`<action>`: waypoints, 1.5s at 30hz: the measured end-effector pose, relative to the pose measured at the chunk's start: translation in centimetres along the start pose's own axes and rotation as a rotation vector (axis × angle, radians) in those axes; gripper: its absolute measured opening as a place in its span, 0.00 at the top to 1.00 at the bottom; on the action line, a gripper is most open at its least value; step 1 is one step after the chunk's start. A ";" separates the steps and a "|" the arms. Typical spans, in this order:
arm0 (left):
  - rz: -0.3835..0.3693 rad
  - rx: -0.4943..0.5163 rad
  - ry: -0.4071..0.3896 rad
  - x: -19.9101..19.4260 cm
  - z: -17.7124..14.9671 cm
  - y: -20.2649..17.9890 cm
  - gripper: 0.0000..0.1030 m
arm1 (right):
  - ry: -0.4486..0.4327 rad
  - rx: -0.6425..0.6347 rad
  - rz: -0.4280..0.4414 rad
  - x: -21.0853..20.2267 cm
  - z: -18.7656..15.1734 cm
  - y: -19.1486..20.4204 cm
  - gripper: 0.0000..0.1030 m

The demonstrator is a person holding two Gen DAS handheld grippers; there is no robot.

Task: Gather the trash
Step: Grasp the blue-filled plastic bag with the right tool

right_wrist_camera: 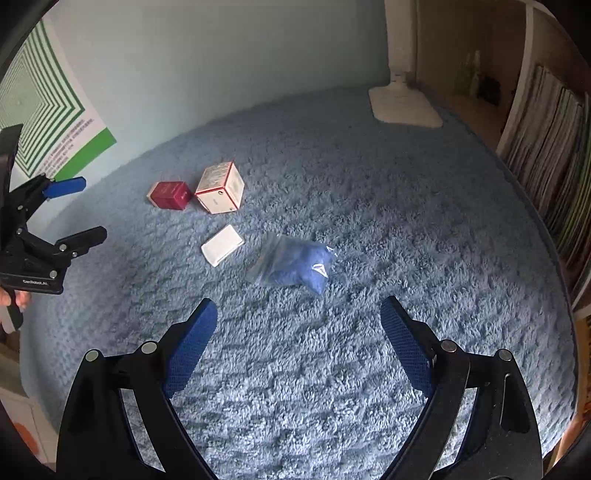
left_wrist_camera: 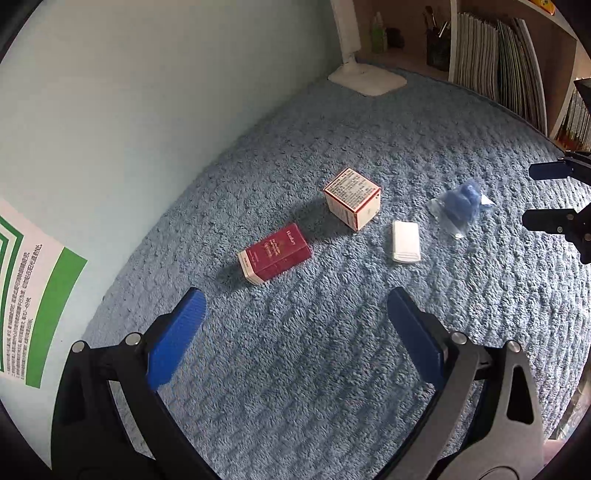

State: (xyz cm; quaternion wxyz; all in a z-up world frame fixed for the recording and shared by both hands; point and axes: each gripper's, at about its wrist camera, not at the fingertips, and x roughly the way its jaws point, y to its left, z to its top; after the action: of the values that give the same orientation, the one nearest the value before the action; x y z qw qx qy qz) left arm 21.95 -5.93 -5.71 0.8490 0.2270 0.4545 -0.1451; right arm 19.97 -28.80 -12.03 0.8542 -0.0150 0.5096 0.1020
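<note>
Blue fuzzy carpet (left_wrist_camera: 295,369) covers my worktop. Both my left tongs (left_wrist_camera: 295,321) and right tongs (right_wrist_camera: 299,332) hover apart, empty. Nothing looks collected: red box (left_wrist_camera: 275,253), white box (left_wrist_camera: 352,197), white packet (left_wrist_camera: 405,242) and plastic bag (right_wrist_camera: 295,264) lie clustered mid-carpet.

Box print (left_wrist_camera: 351,192) too small to read; lamp (left_wrist_camera: 347,22) cut off at top edge; poster (left_wrist_camera: 33,295) cropped left.

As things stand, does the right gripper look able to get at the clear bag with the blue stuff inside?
Probably yes. The right gripper is open and the clear bag lies just ahead of its fingertips on the blue carpet, nothing between them. The white packet sits apart, to the bag's left.
</note>
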 end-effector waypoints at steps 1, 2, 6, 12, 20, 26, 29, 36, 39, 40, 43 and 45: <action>-0.001 0.004 0.003 0.6 0.2 0.2 0.07 | 0.006 0.004 0.001 0.5 0.3 -0.1 0.13; -0.003 0.010 0.007 1.2 0.5 0.5 0.07 | 0.014 0.010 -0.002 1.2 0.6 -0.1 0.13; -0.013 0.036 0.019 3.6 1.2 1.5 0.07 | 0.035 0.024 -0.018 3.2 1.5 -0.1 0.13; -0.020 0.069 0.032 6.8 2.1 2.7 0.07 | 0.047 0.037 -0.056 5.6 2.5 0.0 0.13; -0.045 0.053 0.043 10.2 2.8 3.8 0.07 | 0.055 0.004 -0.099 8.2 3.4 1.2 0.13; -0.081 0.042 0.034 11.3 3.1 4.0 0.06 | 0.062 -0.018 -0.130 9.9 3.8 2.3 0.15; -0.101 0.042 0.028 11.8 3.1 4.0 0.06 | 0.064 -0.021 -0.148 10.5 3.9 2.6 0.15; -0.225 0.032 0.048 12.8 3.0 3.6 0.33 | 0.054 -0.023 -0.167 11.6 3.9 3.4 0.22; -0.239 0.060 0.085 13.7 2.8 2.6 0.59 | 0.052 -0.026 -0.169 11.2 4.0 3.2 0.35; -0.239 0.063 0.073 13.6 2.7 2.4 0.63 | 0.052 -0.029 -0.167 11.2 4.1 3.2 0.39; -0.255 0.062 0.075 13.4 2.6 2.2 0.77 | 0.057 -0.042 -0.165 10.9 4.1 3.4 0.51; -0.248 0.057 0.078 13.2 2.7 2.2 0.90 | 0.052 -0.040 -0.168 10.6 4.2 3.6 0.58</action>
State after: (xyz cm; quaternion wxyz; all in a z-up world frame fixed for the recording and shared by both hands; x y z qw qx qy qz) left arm 32.06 -5.94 -14.92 0.7995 0.1988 0.5073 -0.2528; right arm 27.79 -23.08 -19.04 0.8457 -0.0775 0.5266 0.0396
